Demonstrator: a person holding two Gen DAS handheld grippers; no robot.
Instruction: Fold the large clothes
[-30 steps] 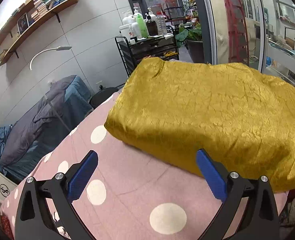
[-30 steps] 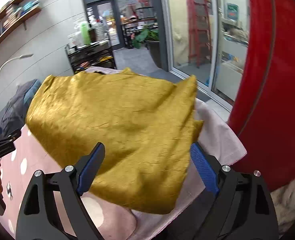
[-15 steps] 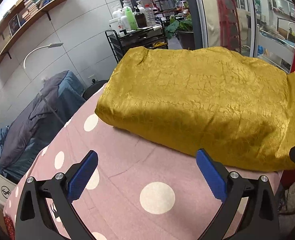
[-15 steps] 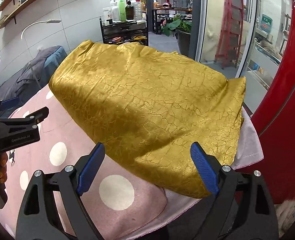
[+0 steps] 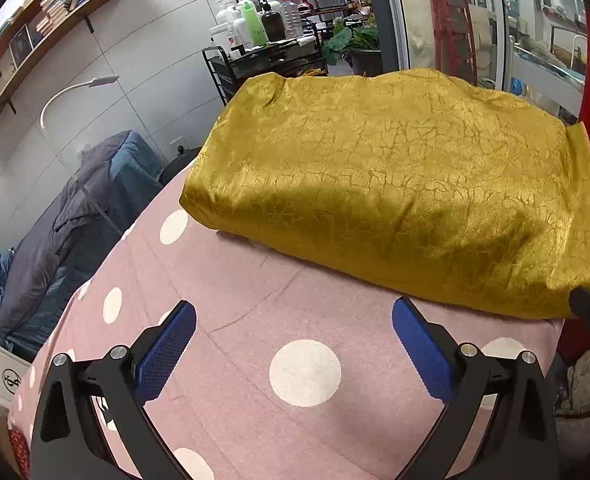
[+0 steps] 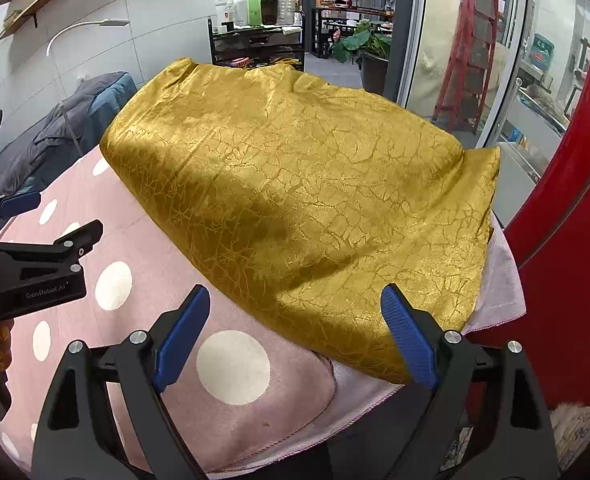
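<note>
A folded golden-yellow garment [image 5: 391, 184] with a crackled sheen lies on the far part of a pink polka-dot cover [image 5: 255, 312]. My left gripper [image 5: 293, 340] hovers open above the bare pink cover, short of the garment's near fold, with nothing between its blue pads. My right gripper [image 6: 295, 332] is open too; its right pad [image 6: 409, 340] overlaps the garment's [image 6: 295, 192] near edge in the picture, while its left pad is over the pink cover [image 6: 231, 360]. The left gripper [image 6: 35, 264] also shows at the left edge of the right wrist view, a hand beneath it.
A red panel [image 6: 567, 240] stands close on the right past the table edge. Dark blue and grey clothes [image 5: 67, 216] are heaped to the left. A black cart with bottles [image 6: 255, 32], a white lamp [image 5: 75, 92], wall shelves and glass doors lie beyond.
Both grippers drew back from the garment, which now lies flat and lower in view. The right gripper rolled level, bringing the left gripper into its view. Jaws stayed open.
</note>
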